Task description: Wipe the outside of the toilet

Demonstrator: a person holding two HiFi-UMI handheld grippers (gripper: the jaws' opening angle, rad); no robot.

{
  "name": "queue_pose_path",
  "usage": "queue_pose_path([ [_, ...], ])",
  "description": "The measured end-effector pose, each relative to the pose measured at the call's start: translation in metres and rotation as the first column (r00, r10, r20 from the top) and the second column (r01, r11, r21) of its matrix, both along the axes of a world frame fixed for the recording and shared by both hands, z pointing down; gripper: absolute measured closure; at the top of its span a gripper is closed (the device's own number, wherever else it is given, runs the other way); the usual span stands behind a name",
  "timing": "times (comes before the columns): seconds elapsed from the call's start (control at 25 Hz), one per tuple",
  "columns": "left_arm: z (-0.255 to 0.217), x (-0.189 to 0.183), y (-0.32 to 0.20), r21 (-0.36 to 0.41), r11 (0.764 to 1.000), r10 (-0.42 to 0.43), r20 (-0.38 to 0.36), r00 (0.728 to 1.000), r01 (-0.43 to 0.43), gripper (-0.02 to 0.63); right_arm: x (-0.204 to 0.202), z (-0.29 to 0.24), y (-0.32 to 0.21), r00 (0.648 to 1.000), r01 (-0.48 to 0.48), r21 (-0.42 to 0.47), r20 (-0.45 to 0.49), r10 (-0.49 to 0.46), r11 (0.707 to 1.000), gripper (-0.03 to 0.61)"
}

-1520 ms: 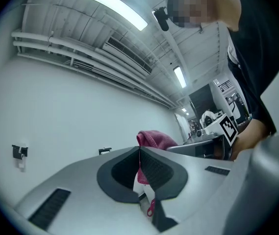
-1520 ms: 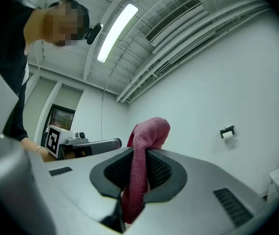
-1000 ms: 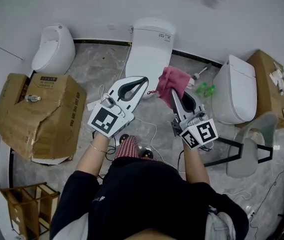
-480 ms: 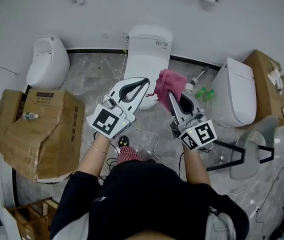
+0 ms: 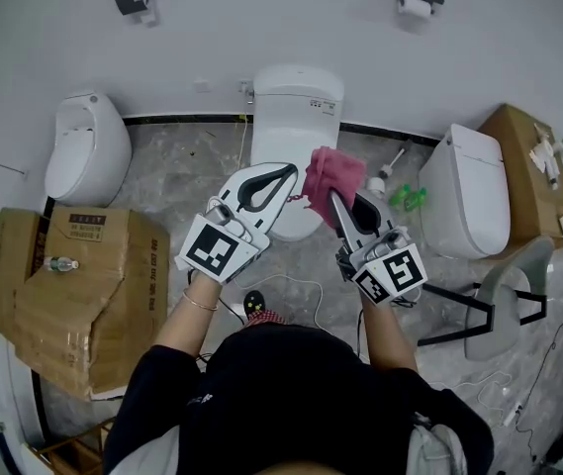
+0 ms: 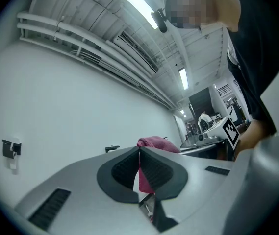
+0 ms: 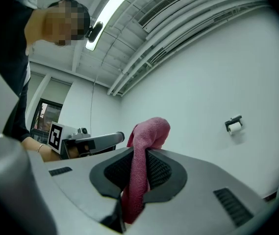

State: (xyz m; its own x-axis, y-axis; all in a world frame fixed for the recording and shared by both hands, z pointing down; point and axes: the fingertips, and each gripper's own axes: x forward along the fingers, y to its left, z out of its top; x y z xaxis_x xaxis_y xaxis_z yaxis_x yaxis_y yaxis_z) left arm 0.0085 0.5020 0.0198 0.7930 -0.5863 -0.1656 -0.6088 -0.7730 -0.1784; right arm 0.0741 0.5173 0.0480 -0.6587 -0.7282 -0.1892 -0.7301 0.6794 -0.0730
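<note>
Right tool [image 5: 334, 198] clamping pink cloth [image 5: 332, 171]; left tool [image 5: 289, 170] jaws together, empty. We are holding both over toilet [image 5: 297, 102] by wall, cloth not touching it. Judging approach step, wiping not yet begun. Next move: lowering cloth onto outer shell.

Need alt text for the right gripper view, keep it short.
The right gripper, seen along its own jaws, is shut on a pink cloth that bunches up above the tips. Behind it is a plain white wall with a toilet-paper holder. The left gripper shows at the left.
</note>
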Motion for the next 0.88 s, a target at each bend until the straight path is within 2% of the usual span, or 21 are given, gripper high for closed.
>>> queue_pose_path([
  [0.56, 0.007, -0.08, -0.05, -0.005, 1.0, 0.019, 0.011, 1.0, -0.019, 0.603, -0.088, 0.007, -0.049, 1.0, -0.001, -0.014, -0.007, 0.001, 1.0, 0.515],
  [0.76, 0.004, -0.098, -0.063, 0.0, 0.999, 0.047, 0.001, 0.999, -0.047, 0.603, -0.107, 0.002, -0.058, 1.0, -0.024, 0.003, -0.01, 0.024, 1.0, 0.515],
  [0.88, 0.002, -0.101, -0.068, 0.002, 0.998, 0.068, 0.021, 0.997, -0.068, 0.603, -0.114, 0.002, -0.059, 0.999, -0.026, 0.008, -0.03, 0.026, 1.0, 0.515],
])
